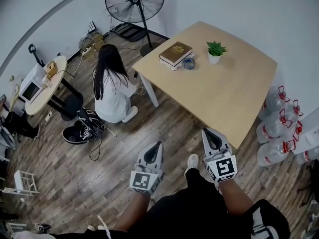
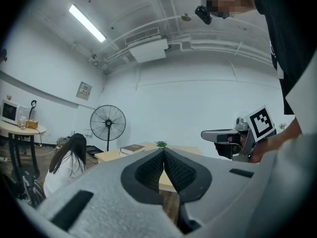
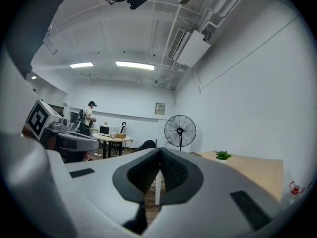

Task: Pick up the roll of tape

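The roll of tape (image 1: 189,63) is a small bluish ring on the light wooden table (image 1: 224,98), just right of a stack of books (image 1: 175,54) at the table's far side. A potted plant (image 1: 216,51) stands further right. Both grippers hang over the wooden floor, short of the table's near edge and far from the tape. My left gripper (image 1: 159,144) is shut and holds nothing; in the left gripper view its pads (image 2: 153,168) meet. My right gripper (image 1: 205,130) is also shut and empty, its pads (image 3: 171,170) pressed together. The tape does not show in either gripper view.
A person (image 1: 112,86) sits on the floor left of the table, beside a black bag (image 1: 84,126). A standing fan (image 1: 134,1) is behind the table. A round table with a microwave (image 1: 31,90) stands at the left. Several water bottles (image 1: 279,123) line the right wall.
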`<state>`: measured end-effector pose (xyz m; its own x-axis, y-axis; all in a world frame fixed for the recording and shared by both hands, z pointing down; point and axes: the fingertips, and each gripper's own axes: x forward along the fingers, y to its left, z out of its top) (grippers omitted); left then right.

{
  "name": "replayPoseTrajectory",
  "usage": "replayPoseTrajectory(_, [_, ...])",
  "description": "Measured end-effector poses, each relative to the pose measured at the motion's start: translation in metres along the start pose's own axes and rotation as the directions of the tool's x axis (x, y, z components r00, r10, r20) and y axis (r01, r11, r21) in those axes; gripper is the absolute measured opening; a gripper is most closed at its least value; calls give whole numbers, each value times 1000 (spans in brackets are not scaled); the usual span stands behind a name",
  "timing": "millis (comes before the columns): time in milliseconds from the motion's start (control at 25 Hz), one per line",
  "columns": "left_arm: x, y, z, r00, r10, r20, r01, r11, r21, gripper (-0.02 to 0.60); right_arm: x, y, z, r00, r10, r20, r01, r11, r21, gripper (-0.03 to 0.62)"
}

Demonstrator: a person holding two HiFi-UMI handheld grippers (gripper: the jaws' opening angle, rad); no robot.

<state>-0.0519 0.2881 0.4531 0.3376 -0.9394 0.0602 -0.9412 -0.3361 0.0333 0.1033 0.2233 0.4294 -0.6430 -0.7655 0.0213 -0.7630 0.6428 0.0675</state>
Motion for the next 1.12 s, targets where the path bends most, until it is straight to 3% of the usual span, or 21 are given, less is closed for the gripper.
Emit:
replayPoseTrajectory(440, [126, 38, 13, 1000, -6, -18, 6, 1000, 6, 3, 106, -84, 2, 1000, 27, -9, -27, 1000, -15, -6])
replayPoseTrajectory(760, [200, 68, 22, 997, 49, -55, -52, 998, -44, 3, 167, -131, -2, 998, 61, -34, -62, 997, -38, -6])
replayPoseTrajectory(960, [236, 79, 19, 1000, 5, -20, -5, 1000, -7, 3, 198, -153, -2, 996, 76, -45, -79, 995, -68, -6])
replayPoseTrajectory(1120, [261, 100, 15, 1000, -2, -28, 1, 1000, -23, 3, 225, -162, -8, 994, 83, -67, -88, 993, -79, -5])
